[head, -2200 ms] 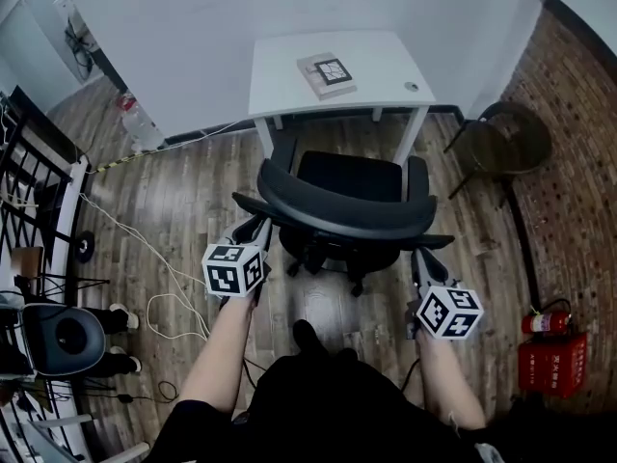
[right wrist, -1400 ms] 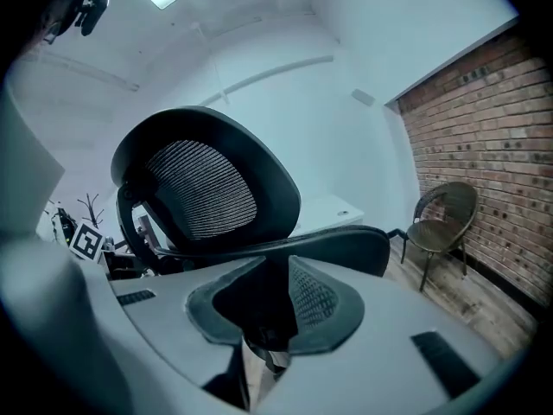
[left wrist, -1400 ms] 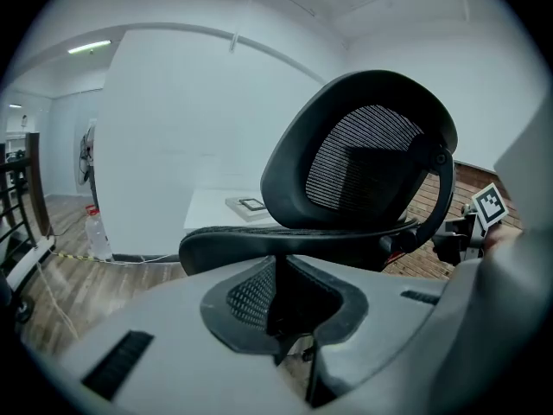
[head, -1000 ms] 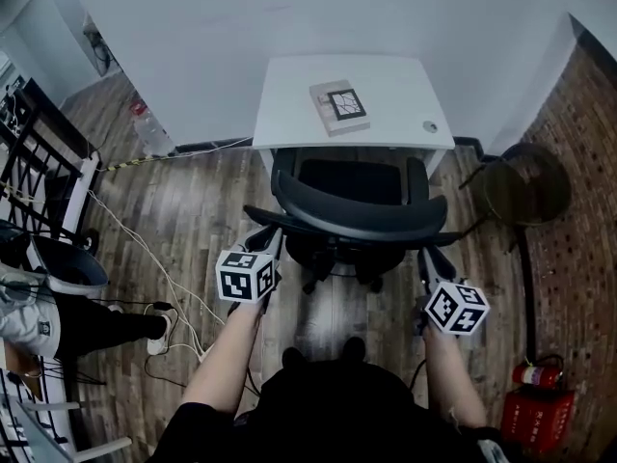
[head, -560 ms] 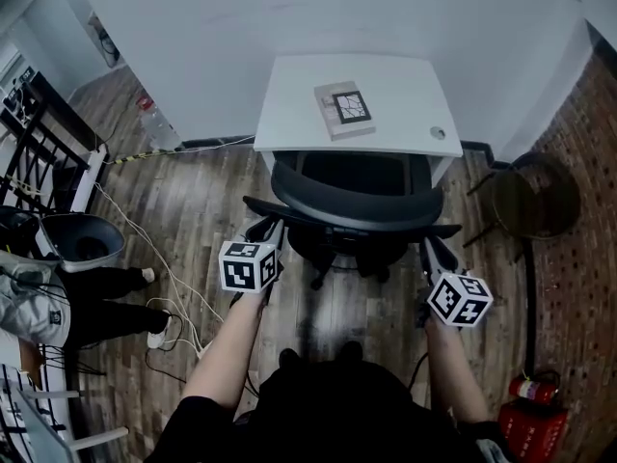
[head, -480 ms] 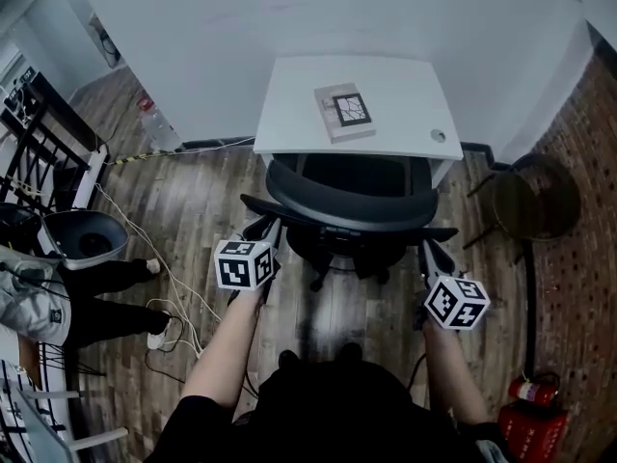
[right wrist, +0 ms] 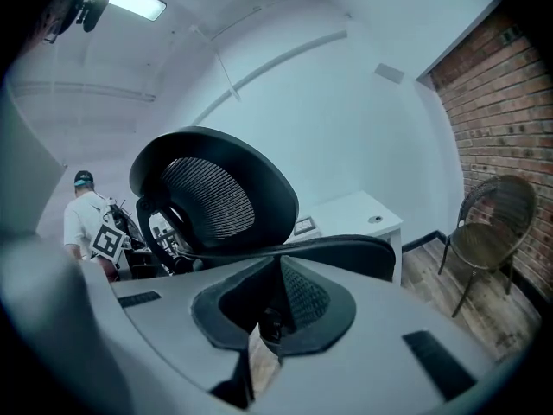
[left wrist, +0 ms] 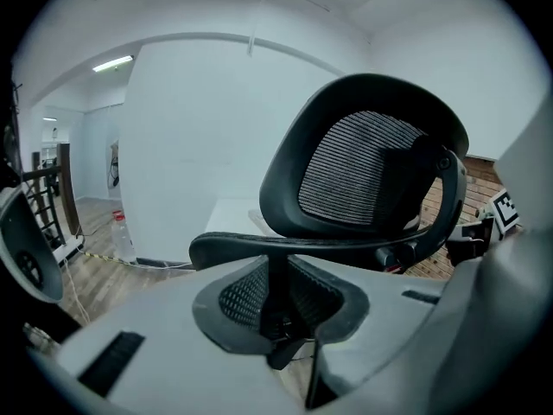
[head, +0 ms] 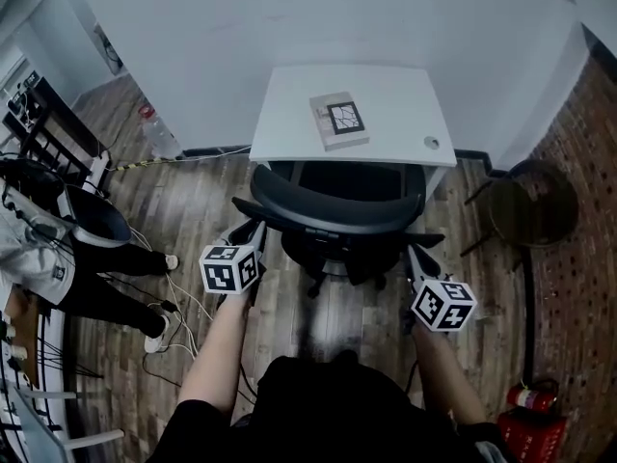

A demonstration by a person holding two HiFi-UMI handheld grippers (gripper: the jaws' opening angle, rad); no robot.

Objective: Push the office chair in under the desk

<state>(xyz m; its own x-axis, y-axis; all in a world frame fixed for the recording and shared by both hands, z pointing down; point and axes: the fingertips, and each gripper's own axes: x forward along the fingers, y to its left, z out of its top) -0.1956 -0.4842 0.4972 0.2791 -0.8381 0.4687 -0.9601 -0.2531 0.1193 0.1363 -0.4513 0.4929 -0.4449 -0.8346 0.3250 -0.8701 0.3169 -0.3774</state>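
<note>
One black mesh office chair [head: 333, 210] at one white worktop [head: 395, 99]. Two tongs clamp its armrest posts: left tongs [head: 253, 234], and right tongs [head: 416, 257], whose jaws have just been closing.

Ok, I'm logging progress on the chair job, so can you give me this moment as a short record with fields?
desk: white, against the wall, a marker-printed box on top
office chair: centred at the desk, seat front under its edge, backrest and base out in front
left gripper: by the left armrest, jaws together, holding nothing
right gripper: by the right armrest, jaws have just been closing, nearly together, nothing between them
task: chair partly in
</note>
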